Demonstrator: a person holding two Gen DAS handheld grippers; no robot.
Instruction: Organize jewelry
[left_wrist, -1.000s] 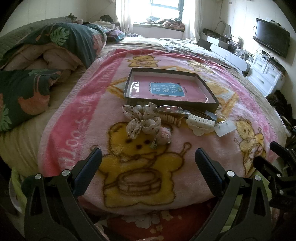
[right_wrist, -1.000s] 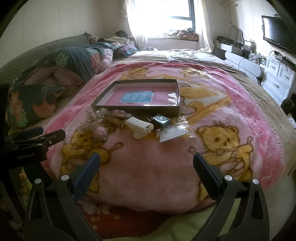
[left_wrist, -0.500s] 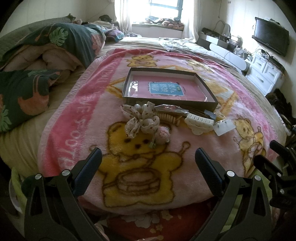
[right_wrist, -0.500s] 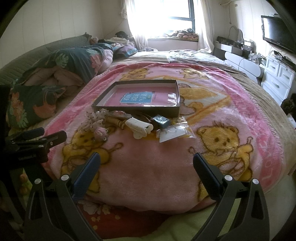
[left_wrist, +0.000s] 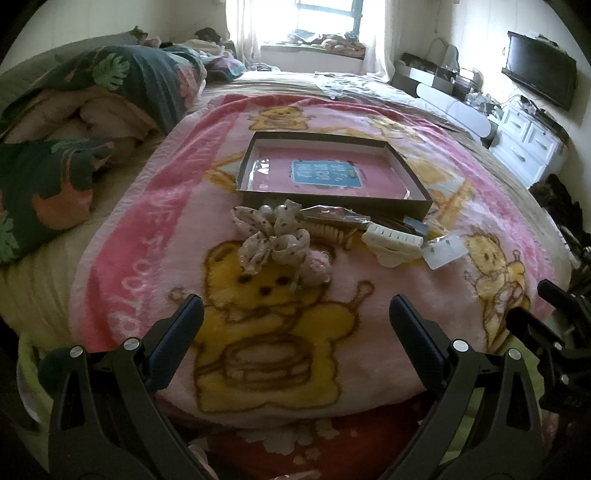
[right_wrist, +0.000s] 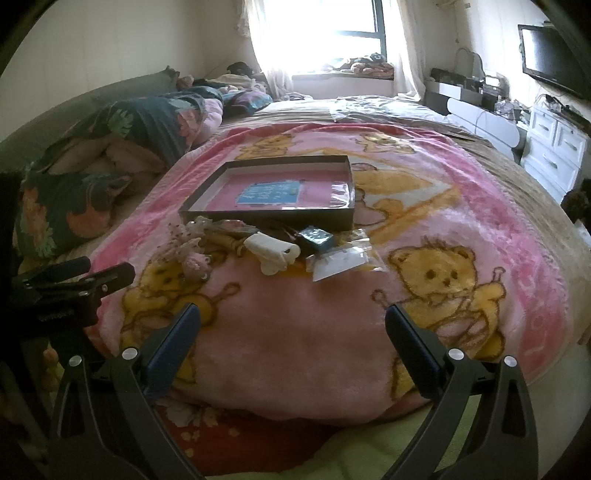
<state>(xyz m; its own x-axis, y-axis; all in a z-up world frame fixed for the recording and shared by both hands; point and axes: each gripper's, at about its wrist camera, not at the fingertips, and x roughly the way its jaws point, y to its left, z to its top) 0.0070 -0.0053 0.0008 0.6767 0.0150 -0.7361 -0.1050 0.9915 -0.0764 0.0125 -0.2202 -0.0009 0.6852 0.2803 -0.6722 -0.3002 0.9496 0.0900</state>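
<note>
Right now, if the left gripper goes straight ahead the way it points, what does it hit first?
Probably the blanket first, since the left gripper hovers open above it. Just beyond lies the spotted bow, then the box. Depth is hard to judge here.

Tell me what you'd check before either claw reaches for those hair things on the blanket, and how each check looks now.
1. Left claw open and holding nothing: ok.
2. Right claw open and holding nothing: ok.
3. Shallow box has room on its pink floor: ok.
4. Spotted bow lies free on the pink blanket: ok.
5. White claw clip separate from its neighbours: not ok, it sits against the small clear packet.
6. Bow tangled with the comb behind it: cannot tell.
</note>
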